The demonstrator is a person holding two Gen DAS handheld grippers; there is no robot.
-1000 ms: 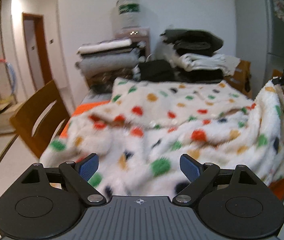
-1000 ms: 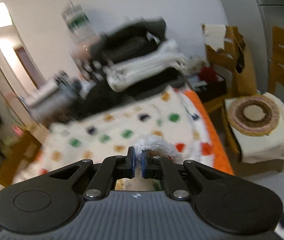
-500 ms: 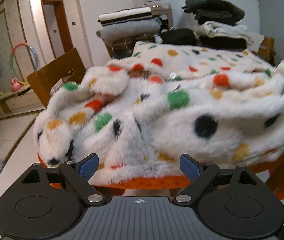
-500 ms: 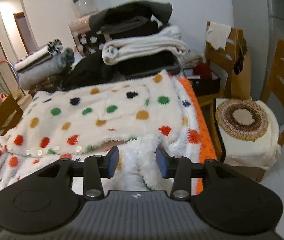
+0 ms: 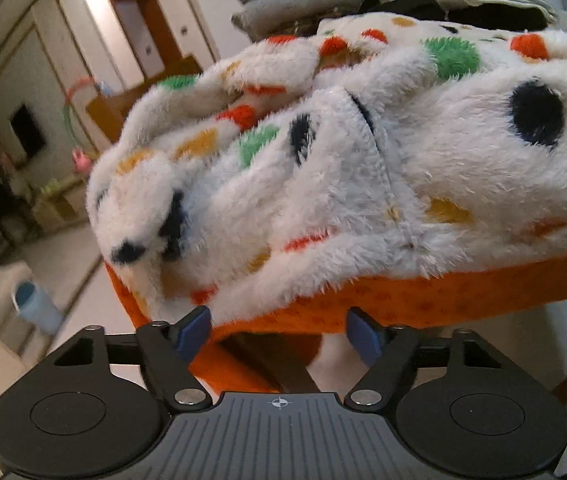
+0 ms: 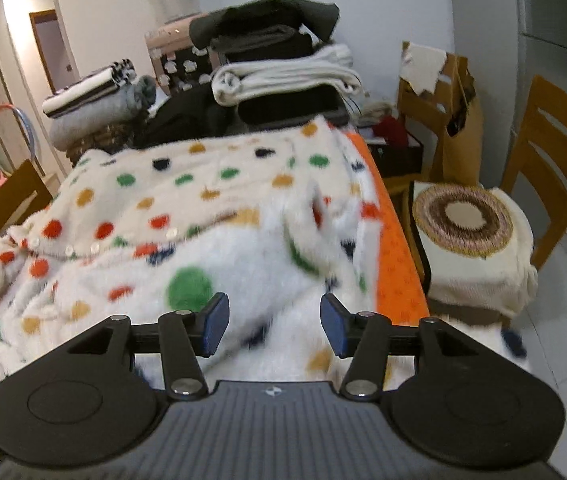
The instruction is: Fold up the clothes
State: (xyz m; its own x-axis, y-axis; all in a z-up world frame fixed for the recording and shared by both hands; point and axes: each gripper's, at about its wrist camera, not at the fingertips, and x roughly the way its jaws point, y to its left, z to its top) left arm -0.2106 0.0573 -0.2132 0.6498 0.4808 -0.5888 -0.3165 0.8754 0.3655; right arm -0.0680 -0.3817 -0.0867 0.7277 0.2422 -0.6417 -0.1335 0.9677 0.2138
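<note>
Fold is only partly done: the spotted fleece garment [image 6: 187,208] lies across the orange-covered table [image 6: 397,264], one side laid over the middle, its near part bunched and hanging over the table's near edge (buttons show along the front opening). Sleeves and the near hem are not yet tidied, so most folding is left, I judge. Stacks of folded clothes [image 6: 283,80] sit at the table's far edge.

Left tool [image 5: 277,330] sits low at the near left corner, jaws closing, nothing pressed between them yet. Right tool [image 6: 273,326] is over the near right part, jaws opening, fleece below but not gripped.

Versus a second ago: the right tool pinched a fleece tuft then and has let it go; the left tool has dropped from above the garment to table-edge level.
</note>
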